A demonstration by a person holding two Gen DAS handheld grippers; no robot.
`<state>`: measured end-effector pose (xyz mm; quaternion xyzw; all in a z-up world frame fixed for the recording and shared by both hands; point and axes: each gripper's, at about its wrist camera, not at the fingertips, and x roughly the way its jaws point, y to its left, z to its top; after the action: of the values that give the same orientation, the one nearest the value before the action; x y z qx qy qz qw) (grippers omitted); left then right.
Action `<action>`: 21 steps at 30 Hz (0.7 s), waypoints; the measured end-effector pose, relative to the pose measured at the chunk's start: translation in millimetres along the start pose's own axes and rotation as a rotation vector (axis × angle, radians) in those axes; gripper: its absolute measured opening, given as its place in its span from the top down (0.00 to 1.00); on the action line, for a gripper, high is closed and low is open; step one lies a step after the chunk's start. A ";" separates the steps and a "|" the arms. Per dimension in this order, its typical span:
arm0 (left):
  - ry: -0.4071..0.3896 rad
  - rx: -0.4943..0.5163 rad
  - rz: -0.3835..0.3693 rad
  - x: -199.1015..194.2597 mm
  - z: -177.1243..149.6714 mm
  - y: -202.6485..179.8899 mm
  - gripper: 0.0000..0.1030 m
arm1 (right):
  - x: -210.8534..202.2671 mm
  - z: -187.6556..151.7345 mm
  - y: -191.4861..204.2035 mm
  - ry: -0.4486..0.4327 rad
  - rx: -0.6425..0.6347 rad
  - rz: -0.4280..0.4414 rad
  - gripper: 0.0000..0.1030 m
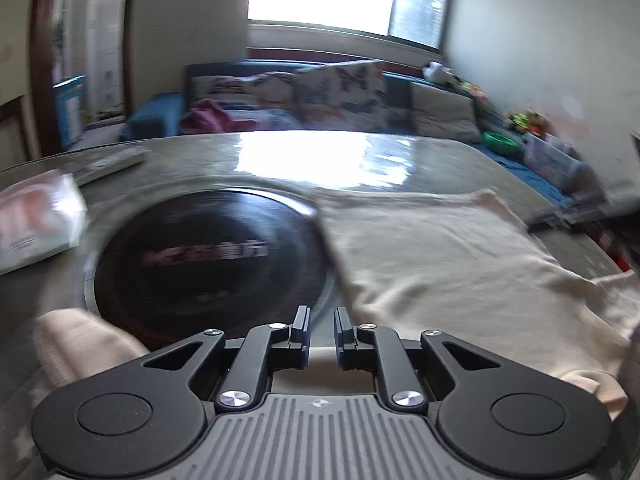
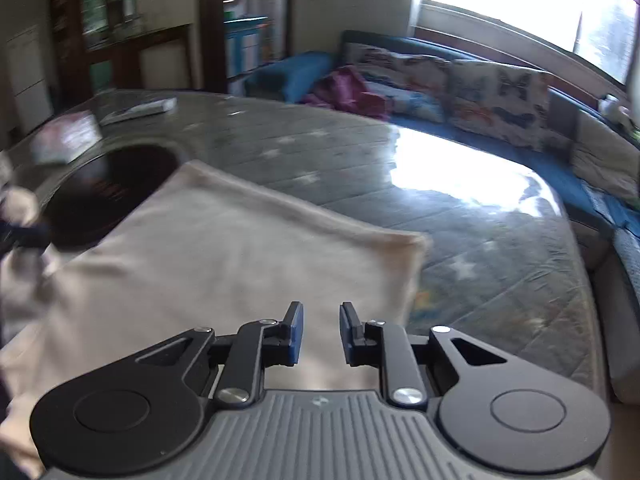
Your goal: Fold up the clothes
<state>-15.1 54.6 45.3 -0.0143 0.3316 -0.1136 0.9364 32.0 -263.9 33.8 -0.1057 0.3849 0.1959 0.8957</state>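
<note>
A cream garment (image 1: pixel 440 264) lies spread flat on the glossy table (image 1: pixel 420 152), partly over a dark round hob (image 1: pixel 208 256) set into it. More cream cloth (image 1: pixel 80 344) lies bunched at the lower left. My left gripper (image 1: pixel 321 314) hovers over the hob's near rim, just left of the garment, its jaws a narrow gap apart with nothing between them. In the right wrist view the garment (image 2: pixel 240 248) fills the lower left, one corner pointing right. My right gripper (image 2: pixel 321 308) hangs above the garment's near part, open and empty.
A tissue pack (image 1: pixel 36 224) and a remote (image 1: pixel 112 164) lie at the table's far left. Beyond the table (image 2: pixel 400 152) stands a blue sofa (image 2: pixel 440 80) with patterned cushions. Something dark and blurred shows at the left edge (image 2: pixel 24 236).
</note>
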 end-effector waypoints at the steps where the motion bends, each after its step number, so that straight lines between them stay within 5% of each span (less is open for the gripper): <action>1: -0.007 -0.017 0.037 -6.1 -1.3 7.8 0.84 | -7.0 -7.5 14.8 0.001 -0.027 0.030 0.73; 9: -0.088 -0.139 0.312 -48.7 -8.8 63.1 0.49 | -27.7 -40.5 79.4 0.006 -0.121 0.170 0.63; 15: -0.042 -0.307 0.293 -42.2 -7.7 90.9 0.41 | -24.1 -53.3 90.5 0.023 -0.126 0.170 0.62; 17: -0.035 -0.343 0.272 -35.5 -7.7 95.8 0.49 | -25.0 -53.6 90.0 0.021 -0.120 0.172 0.62; 18: -0.031 -0.361 0.261 -32.0 -7.6 98.1 0.59 | -25.8 -53.7 89.9 0.019 -0.118 0.171 0.62; 19: -0.023 -0.375 0.244 -29.3 -7.3 100.9 0.81 | -26.7 -53.8 89.8 0.017 -0.117 0.169 0.62; 21: -0.024 -0.397 0.224 -27.5 -6.1 102.4 0.92 | -26.7 -54.4 90.2 0.017 -0.117 0.166 0.62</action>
<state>-18.8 160.7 47.1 -0.1626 0.3356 0.0585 0.9260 -59.0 -208.4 12.8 -0.1271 0.3877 0.2908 0.8654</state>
